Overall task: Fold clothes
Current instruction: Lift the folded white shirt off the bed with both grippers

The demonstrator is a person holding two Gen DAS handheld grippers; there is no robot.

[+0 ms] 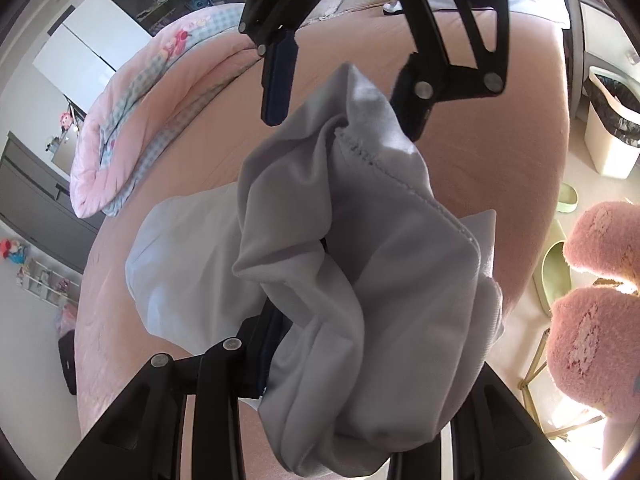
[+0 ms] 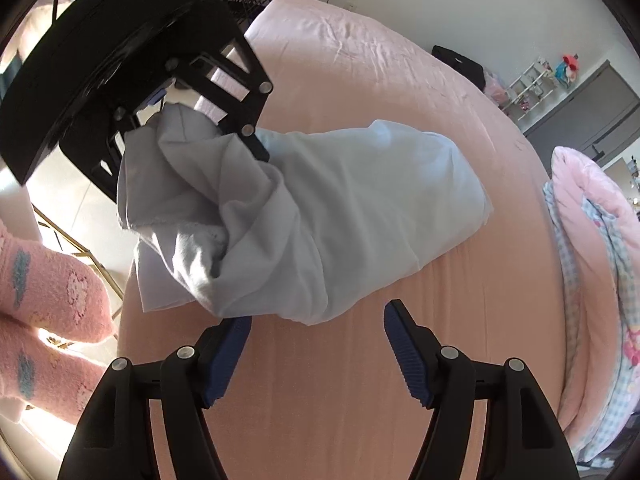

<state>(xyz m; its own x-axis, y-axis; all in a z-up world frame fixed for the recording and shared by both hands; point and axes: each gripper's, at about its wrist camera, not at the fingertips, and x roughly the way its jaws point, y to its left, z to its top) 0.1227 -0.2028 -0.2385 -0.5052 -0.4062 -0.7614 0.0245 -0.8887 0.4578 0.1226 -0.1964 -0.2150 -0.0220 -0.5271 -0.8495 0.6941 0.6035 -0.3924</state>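
Pink bed sheet (image 2: 360, 80), folded quilt (image 2: 592, 240), grey dresser (image 2: 580, 120)

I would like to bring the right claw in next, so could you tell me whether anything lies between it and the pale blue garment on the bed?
Nothing visible does. The right claw is open over bare pink sheet, with the pale blue garment just ahead of its fingertips. The left claw grips the garment's far end, away from that path.

Left hand-held gripper (image 2: 224, 128) clamped shut (cloth-draped); right hand-held gripper (image 2: 318, 320) spread wide.
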